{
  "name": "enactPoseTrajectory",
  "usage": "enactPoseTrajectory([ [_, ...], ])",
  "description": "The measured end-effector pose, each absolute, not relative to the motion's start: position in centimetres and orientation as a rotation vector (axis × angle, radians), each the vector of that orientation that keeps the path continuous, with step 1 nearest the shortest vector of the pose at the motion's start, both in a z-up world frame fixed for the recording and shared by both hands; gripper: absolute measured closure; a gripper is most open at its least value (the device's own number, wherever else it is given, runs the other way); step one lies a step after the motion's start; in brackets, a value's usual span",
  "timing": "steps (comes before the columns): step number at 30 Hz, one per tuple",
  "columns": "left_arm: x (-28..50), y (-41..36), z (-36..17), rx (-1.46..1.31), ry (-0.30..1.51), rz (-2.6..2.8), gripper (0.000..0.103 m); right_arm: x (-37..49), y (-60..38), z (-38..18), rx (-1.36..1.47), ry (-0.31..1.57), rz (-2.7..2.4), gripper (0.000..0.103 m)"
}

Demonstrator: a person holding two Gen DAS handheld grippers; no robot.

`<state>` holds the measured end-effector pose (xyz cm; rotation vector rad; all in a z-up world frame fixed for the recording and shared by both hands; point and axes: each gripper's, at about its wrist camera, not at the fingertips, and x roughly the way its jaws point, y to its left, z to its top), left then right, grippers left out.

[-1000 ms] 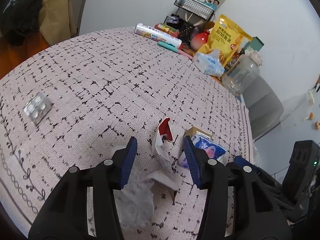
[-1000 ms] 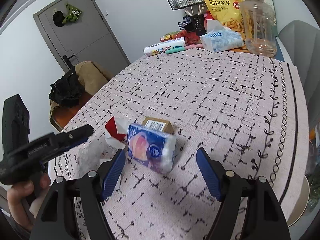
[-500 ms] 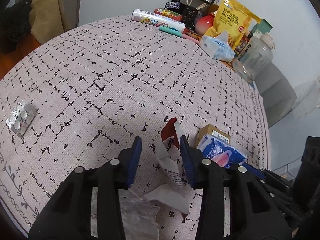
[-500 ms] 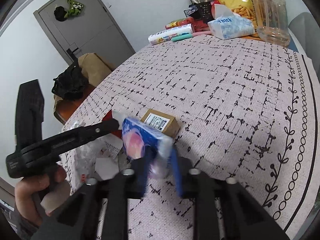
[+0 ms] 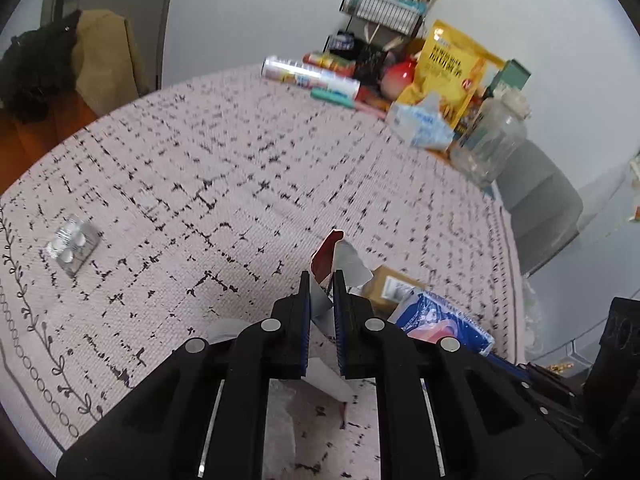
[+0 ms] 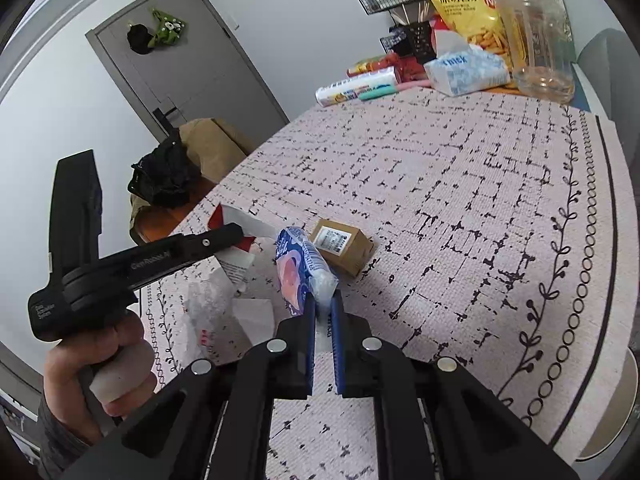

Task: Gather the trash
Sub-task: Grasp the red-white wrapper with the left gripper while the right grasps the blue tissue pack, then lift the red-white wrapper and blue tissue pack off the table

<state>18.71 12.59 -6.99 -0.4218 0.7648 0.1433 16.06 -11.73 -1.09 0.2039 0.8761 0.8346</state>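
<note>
While the torn red-and-white wrapper [image 5: 334, 258] sits pinched between the nearly closed jaws of the left gripper [image 5: 322, 280], the right gripper [image 6: 323, 300] clamps the blue tissue pack [image 6: 302, 268], both above the tabletop [image 6: 460, 184] beside a cardboard box [image 6: 344, 246].

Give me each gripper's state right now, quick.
Left gripper: closed on the torn red-and-white wrapper.
Right gripper: closed on the blue tissue pack.
</note>
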Motion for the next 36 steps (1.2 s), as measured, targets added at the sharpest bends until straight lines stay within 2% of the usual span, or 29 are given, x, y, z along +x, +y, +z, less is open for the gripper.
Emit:
enactPoseTrajectory([
  [16, 15.2, 9.9, -2.9, -0.412, 0.624, 0.117, 0.092, 13.2, -15.7, 3.3, 0.224, 0.774, 0.797, 0.095],
  [36, 19.1, -0.9, -3.0, -0.365, 0.654, -0.088, 0.092, 13.8, -27.6, 3.3, 0.318, 0.734, 0.568, 0.095],
])
